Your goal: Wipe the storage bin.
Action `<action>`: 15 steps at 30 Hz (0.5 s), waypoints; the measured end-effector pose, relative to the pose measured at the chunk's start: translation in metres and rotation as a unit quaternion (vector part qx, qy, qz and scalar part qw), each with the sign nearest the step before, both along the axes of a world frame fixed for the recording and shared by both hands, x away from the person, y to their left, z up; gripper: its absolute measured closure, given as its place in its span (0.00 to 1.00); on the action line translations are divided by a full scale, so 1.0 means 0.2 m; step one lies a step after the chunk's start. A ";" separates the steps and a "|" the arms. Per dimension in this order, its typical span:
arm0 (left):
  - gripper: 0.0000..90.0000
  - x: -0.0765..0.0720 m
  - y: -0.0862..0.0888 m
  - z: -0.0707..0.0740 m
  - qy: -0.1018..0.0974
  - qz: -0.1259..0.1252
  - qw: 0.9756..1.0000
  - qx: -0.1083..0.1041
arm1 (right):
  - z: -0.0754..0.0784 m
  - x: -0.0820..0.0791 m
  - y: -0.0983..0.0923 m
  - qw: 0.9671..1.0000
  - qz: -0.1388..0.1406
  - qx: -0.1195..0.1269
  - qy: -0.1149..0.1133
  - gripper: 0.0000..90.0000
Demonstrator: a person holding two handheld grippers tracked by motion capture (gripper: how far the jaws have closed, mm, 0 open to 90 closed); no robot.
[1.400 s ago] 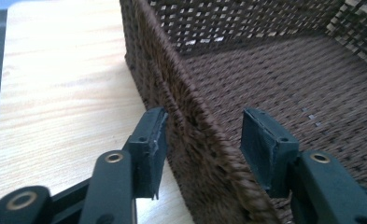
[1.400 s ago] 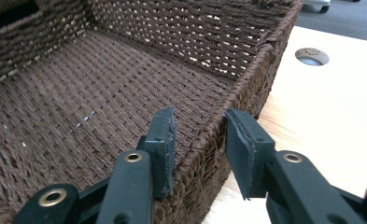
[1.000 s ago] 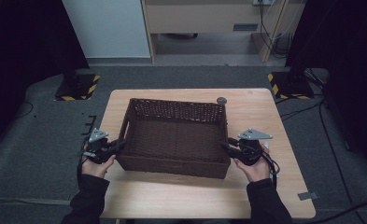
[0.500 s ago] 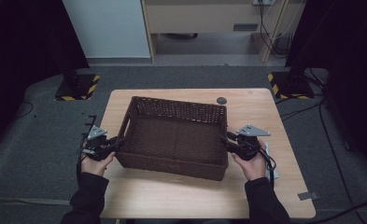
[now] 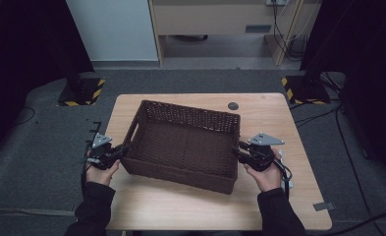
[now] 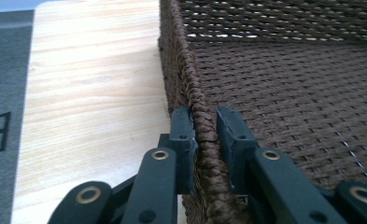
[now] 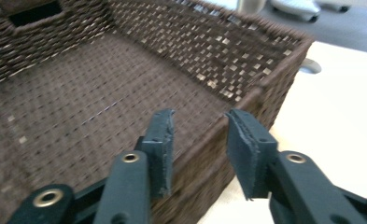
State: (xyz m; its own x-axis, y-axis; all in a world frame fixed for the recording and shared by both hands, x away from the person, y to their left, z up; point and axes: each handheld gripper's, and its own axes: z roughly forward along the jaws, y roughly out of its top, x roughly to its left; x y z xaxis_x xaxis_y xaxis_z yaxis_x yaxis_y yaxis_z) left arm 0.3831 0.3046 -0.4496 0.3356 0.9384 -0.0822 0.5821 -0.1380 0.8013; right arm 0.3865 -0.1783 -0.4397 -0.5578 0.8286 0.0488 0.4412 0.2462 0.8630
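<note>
From the high view, a dark brown woven basket [image 5: 183,145] sits a little askew on the wooden table [image 5: 279,118], its long sides running left to right. The left gripper [image 5: 121,150] meets the basket's left end wall and the right gripper [image 5: 237,149] its right end wall, each in one of the person's hands.

In the left gripper view, the two black jaws are clenched on the basket's rim [image 6: 205,135], one pad outside the wall and one inside; they have just been closing.

In the right gripper view (somewhat blurred), the jaws straddle the rim [image 7: 204,140] with a gap on both sides, so the pads are released; they have just been opening.
</note>
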 end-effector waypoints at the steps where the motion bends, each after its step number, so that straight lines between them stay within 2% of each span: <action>1: 0.85 0.01 0.00 0.00 0.000 0.001 1.000 -0.002 | 0.00 0.01 0.00 1.000 -0.005 0.002 0.000 0.66; 4: 0.86 0.03 0.02 -0.01 0.004 0.001 1.000 -0.016 | -0.02 0.04 0.01 1.000 -0.018 -0.003 -0.013 0.64; 7: 0.80 0.03 0.03 0.00 0.004 -0.011 1.000 -0.021 | -0.04 0.06 0.01 1.000 -0.015 0.009 -0.007 0.65; 10: 0.72 -0.01 0.05 0.02 -0.007 -0.016 0.999 -0.026 | -0.04 0.05 0.01 1.000 -0.015 0.012 -0.002 0.66; 14: 0.71 -0.03 0.08 0.03 -0.014 -0.014 0.999 -0.035 | -0.04 0.03 0.01 1.000 -0.011 0.008 0.003 0.66; 15: 0.73 -0.03 0.08 0.03 -0.013 -0.013 0.999 -0.043 | -0.03 0.02 0.01 1.000 -0.010 0.006 0.005 0.65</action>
